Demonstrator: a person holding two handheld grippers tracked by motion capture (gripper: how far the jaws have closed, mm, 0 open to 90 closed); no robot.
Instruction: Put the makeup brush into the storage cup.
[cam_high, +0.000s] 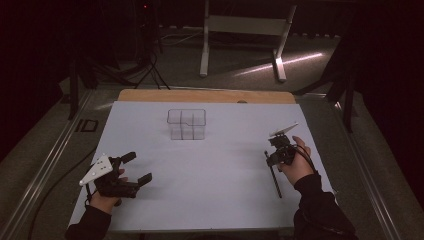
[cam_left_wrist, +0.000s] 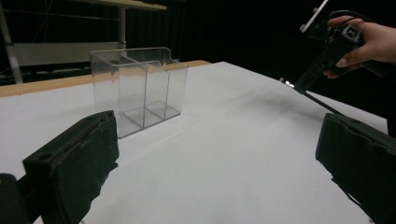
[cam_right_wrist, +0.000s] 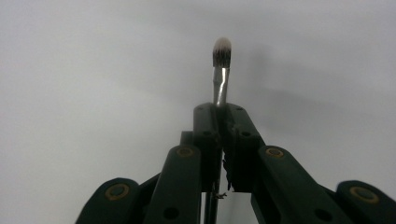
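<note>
Clear organizer amid bare table

The high view looks forward and down from above the person's side, taking in the whole tabletop; the left gripper view sits low, facing across it toward the clear organizer, seen in both; the right gripper view looks close along its shut claw at the brush.
</note>
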